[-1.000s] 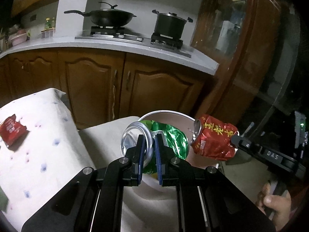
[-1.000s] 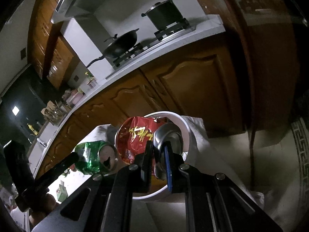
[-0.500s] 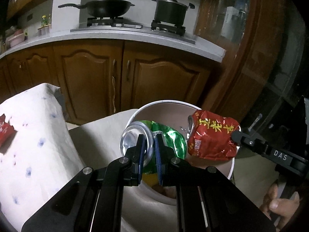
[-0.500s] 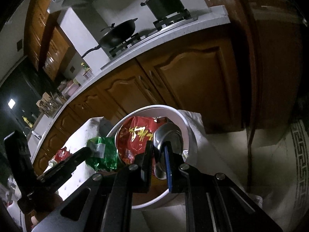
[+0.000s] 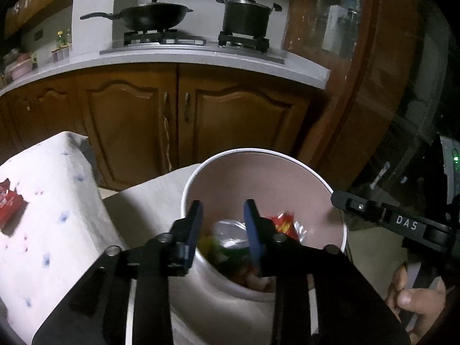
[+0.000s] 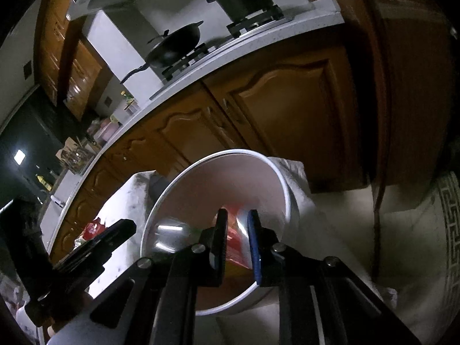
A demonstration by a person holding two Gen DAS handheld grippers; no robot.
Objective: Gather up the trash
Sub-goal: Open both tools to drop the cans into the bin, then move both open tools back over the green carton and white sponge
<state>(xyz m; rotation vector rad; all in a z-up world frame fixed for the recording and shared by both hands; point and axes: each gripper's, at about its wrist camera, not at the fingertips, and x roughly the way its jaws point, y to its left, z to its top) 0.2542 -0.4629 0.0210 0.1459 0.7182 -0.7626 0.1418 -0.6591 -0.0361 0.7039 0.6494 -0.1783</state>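
Both jaws have just been opening and stand apart over the round white bin (image 5: 287, 172). The left hand-held gripper (image 5: 222, 224) is released — the crushed green drink can (image 5: 230, 238) lies below its fingers inside the bin, touched by neither pad. The right hand-held gripper (image 6: 238, 238) is also released, with the crushed red drink can (image 6: 234, 247) seen between its fingers, down in the bin. A red snack wrapper (image 5: 8, 204) lies on the white spotted cloth (image 5: 51, 201) — well apart, left of the bin.
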